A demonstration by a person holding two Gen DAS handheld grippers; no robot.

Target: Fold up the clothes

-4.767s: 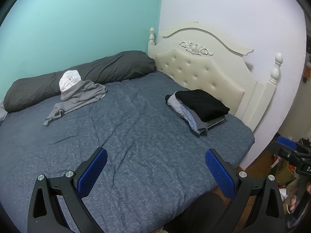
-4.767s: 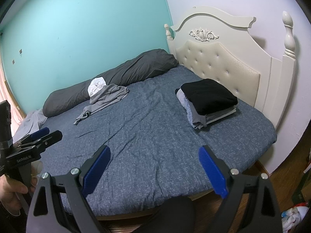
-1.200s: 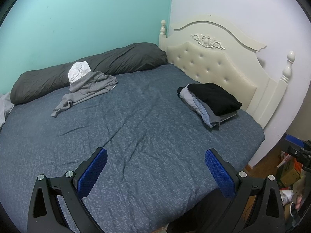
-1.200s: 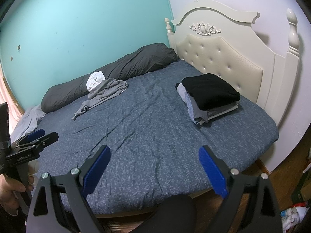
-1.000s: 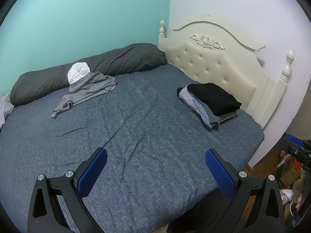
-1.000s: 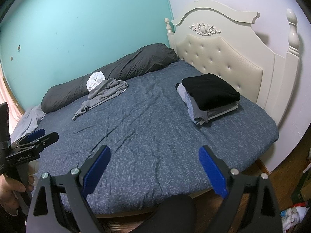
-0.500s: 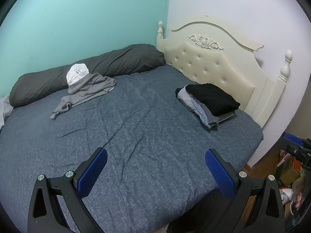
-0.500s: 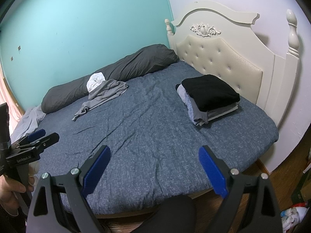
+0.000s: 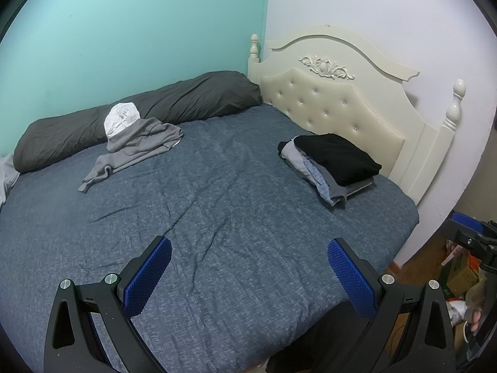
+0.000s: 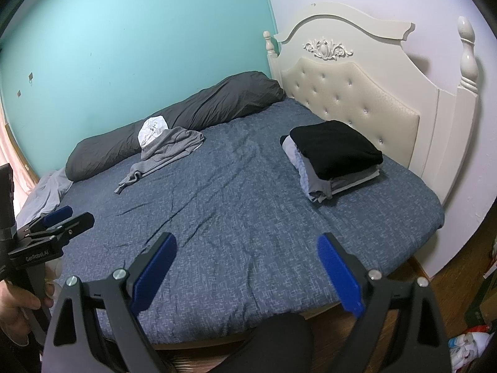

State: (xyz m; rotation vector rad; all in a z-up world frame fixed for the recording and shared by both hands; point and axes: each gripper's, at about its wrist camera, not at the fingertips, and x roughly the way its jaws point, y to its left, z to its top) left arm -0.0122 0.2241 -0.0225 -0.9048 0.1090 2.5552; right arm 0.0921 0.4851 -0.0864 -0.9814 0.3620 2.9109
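Observation:
A crumpled grey hoodie (image 9: 136,149) (image 10: 167,152) lies at the far left of the bed, with a white garment (image 9: 121,118) (image 10: 152,130) bunched against it. A stack of folded clothes (image 9: 332,164) (image 10: 335,158), black on top, sits by the headboard on the right. My left gripper (image 9: 248,275) is open over the bed's near edge, holding nothing. My right gripper (image 10: 247,270) is also open and empty, far from both piles. The left gripper (image 10: 59,217) also shows at the left edge of the right wrist view, held by a hand.
A blue-grey bedspread (image 9: 217,205) covers the bed. A long dark grey bolster (image 9: 139,108) lies along the teal wall. The cream tufted headboard (image 9: 335,102) stands at the right. Boxes and clutter (image 9: 459,267) sit on the wooden floor beside the bed.
Both views have shifted only slightly over the last second; the clothes have not moved and both grippers stay open.

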